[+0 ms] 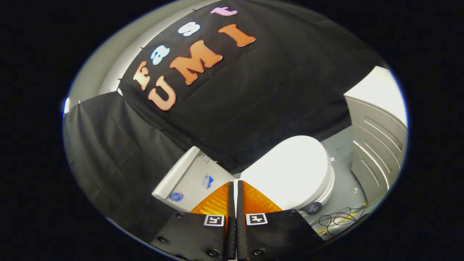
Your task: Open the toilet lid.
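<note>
White toilet lid point(290, 170) lies closed beyond the gripper point(233, 186), whose fingers are together, empty, risking slipping off its smooth rim.

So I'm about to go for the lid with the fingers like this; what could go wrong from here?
The gripper is shut with nothing between its fingers, so it probably can't hook under the closed toilet lid without opening first. The lid's smooth, rounded rim may let the fingers slip off. Loose cables on the floor beside the bowl could snag.
</note>
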